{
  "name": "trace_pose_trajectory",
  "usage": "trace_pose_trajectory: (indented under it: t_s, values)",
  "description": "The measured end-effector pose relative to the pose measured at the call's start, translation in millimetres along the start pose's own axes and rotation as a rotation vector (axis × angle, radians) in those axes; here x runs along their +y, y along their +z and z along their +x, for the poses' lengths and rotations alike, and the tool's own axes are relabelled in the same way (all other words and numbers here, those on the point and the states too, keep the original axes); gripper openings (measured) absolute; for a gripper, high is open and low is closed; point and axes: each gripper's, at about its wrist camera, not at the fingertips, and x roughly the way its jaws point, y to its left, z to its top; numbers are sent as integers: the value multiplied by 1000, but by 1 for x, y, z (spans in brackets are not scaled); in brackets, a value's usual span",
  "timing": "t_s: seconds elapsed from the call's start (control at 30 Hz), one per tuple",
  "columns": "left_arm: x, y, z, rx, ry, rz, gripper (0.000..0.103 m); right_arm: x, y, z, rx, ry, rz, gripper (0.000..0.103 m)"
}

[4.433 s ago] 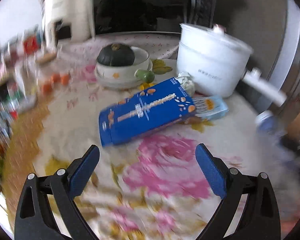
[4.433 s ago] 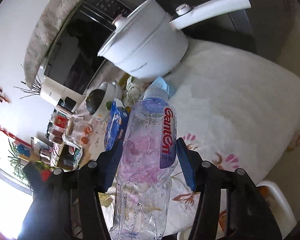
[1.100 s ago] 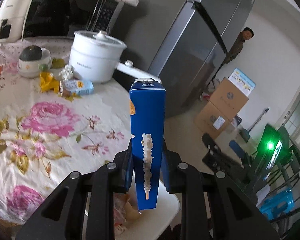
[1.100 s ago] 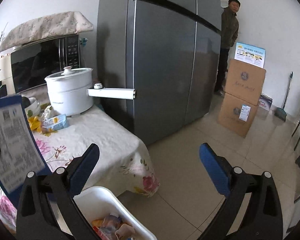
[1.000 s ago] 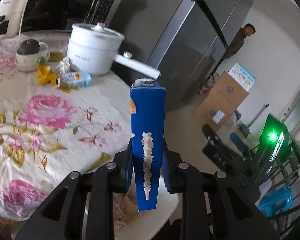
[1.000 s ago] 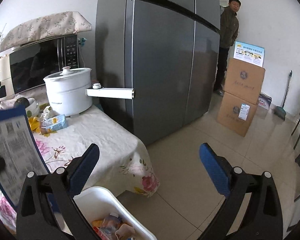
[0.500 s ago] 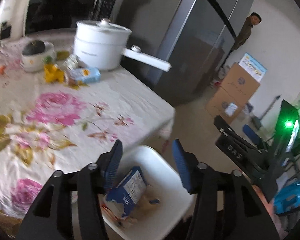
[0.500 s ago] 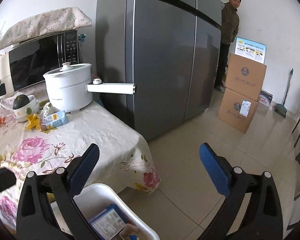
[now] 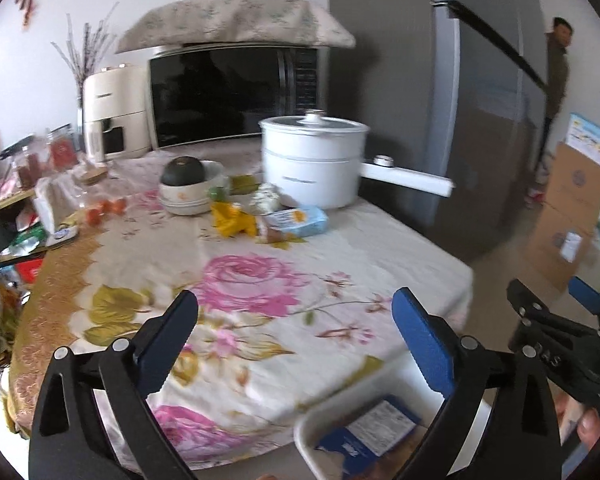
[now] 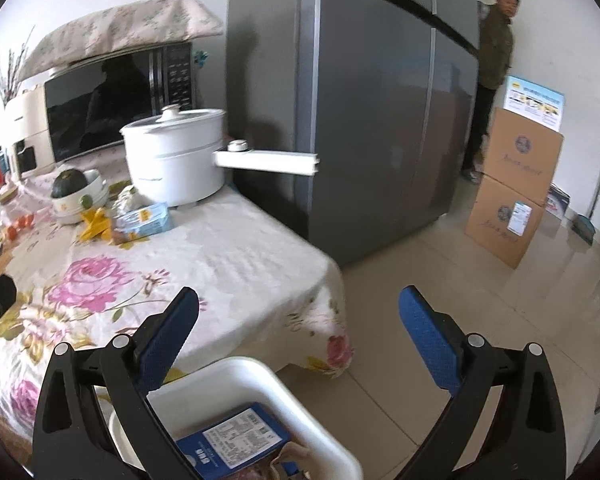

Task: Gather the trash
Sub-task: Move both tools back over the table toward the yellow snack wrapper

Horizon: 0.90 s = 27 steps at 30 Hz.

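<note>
Left gripper (image 9: pixel 294 338): jaws just opened, spread wide, nothing between them. Right gripper (image 10: pixel 298 334): spread wide, empty. Blue carton (image 9: pixel 374 436): lay below and just right of left gripper, inside white bin (image 9: pixel 340 404), label side up, white barcode panel visible. Light-blue packet (image 9: pixel 300 220) and yellow wrapper (image 9: pixel 232 220): well ahead on floral tablecloth (image 9: pixel 260 280).
</note>
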Motion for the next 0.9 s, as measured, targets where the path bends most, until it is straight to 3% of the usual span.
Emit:
trace_pose_trajectory:
  t_s: [0.3, 0.43, 0.7, 0.9]
  values:
    - [42, -4, 23, 59, 87, -63, 95, 44, 3, 12, 37, 61, -72, 96]
    - [66, -4, 31, 87, 126, -129, 95, 74, 20, 25, 61, 121, -131, 96]
    - [124, 0, 39, 122, 147, -299, 95, 170, 75, 87, 120, 259, -344, 96]
    - [159, 4, 40, 141, 123, -408, 95, 229, 114, 153, 231, 374, -255, 96]
